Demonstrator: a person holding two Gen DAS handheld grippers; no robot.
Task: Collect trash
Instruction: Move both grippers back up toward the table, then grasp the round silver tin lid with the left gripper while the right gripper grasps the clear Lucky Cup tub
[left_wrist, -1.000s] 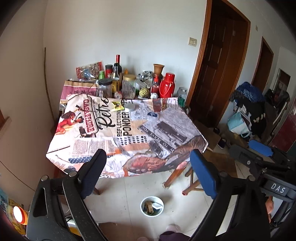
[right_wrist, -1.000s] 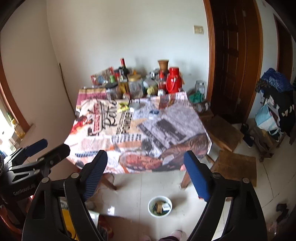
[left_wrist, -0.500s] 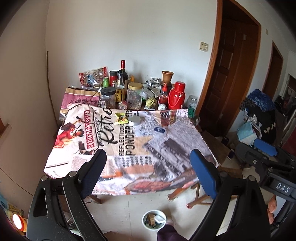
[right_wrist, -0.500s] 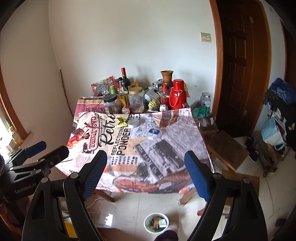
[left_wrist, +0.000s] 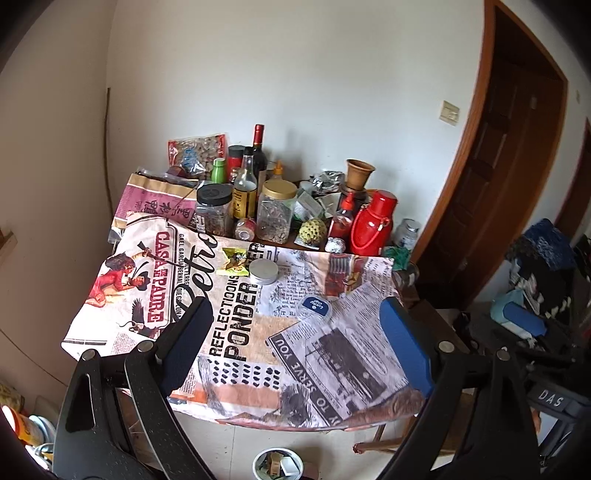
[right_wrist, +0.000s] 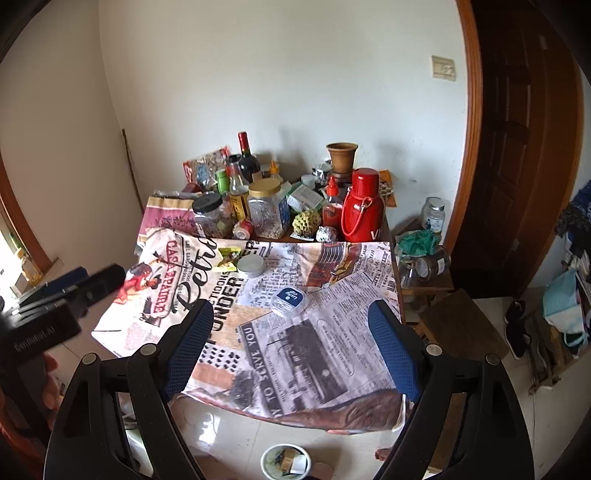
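On the counter: newspaper-print cloth (left_wrist: 236, 332) covers the front; jars and bottles crowd the back by the wall.
Trash 1: crumpled yellow-green wrapper (left_wrist: 232, 261) on the cloth, touching the round silver tin (left_wrist: 263, 271).
Trash 2: clear plastic tub with blue label (left_wrist: 314, 307) near mid-cloth, apart from the tin.
Bin: small white bucket (right_wrist: 283, 462) on the floor below the counter's front edge, scraps inside.
Left gripper (left_wrist: 295, 350): blue pads spread wide, nothing between, above the cloth's near half.
Right gripper (right_wrist: 293, 352): wide too, holding nothing, over the same area.
Back row: red thermos flask (right_wrist: 360, 203), gold-lidded clear jar (right_wrist: 266, 210), dark wine bottle (right_wrist: 246, 157).
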